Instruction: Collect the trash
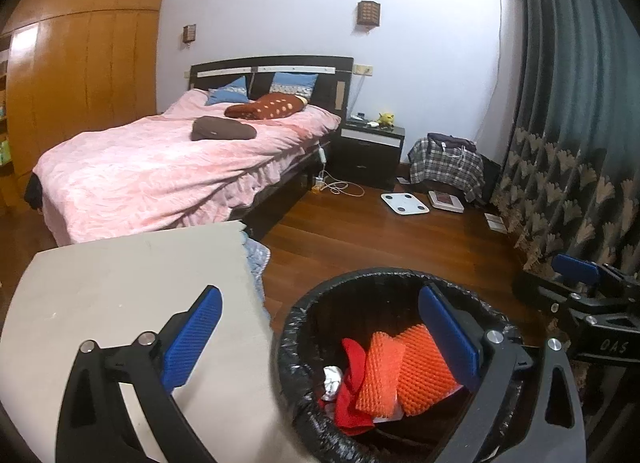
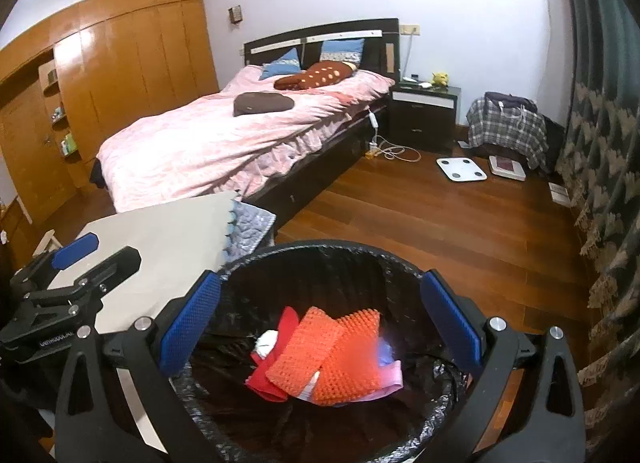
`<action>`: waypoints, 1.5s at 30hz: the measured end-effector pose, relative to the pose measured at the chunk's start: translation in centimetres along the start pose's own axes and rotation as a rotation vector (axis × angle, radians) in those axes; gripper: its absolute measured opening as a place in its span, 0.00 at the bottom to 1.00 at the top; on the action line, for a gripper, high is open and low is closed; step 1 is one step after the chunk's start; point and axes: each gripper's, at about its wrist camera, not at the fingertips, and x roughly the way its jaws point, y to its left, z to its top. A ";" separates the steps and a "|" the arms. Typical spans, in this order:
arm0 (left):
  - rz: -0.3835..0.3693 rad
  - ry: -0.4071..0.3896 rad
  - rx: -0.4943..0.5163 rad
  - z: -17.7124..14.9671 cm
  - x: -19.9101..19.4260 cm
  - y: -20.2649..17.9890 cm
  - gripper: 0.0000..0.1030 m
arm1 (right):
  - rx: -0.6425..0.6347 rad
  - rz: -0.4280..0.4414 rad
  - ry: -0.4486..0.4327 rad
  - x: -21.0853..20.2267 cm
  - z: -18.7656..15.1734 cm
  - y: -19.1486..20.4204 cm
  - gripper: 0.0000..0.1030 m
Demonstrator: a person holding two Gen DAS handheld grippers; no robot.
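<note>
Two grippers are mine, one in each hand, and both stand spread wide with nothing between the blue ribbed pads. My left gripper (image 1: 320,337) hangs over the gap between the pale grey table top (image 1: 120,283) and the round bin lined with a black plastic bag (image 1: 298,315); its left finger is above the table, its right finger above the bin's mouth. My right gripper (image 2: 320,323) hangs straight over that same bin (image 2: 404,259), its fingers framing the opening from either side.

Down in the bin lies the trash: two sheets of orange bumpy foam netting (image 2: 324,351), one overlapping the other, on top of a red wrapper (image 2: 266,381), with a crumpled white scrap (image 1: 332,379) at the left and some pink and white plastic (image 2: 390,379) at the right. None of it touches my pads.

Past the bin runs a dark wooden floor (image 2: 460,223), and beyond it a bed with a pink quilt (image 1: 160,167), a black nightstand (image 1: 370,151) beside the bed, and a white bathroom scale (image 1: 404,203) on the floor.
</note>
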 end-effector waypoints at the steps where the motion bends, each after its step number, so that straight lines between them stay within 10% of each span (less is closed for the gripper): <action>1: 0.003 -0.003 -0.001 0.1 -0.3 0.2 0.94 | -0.003 0.001 -0.003 -0.2 0.0 0.2 0.95; 45: 0.062 -0.067 0.011 0.7 -5.0 0.7 0.94 | -0.049 0.040 -0.047 -2.7 0.9 3.2 0.95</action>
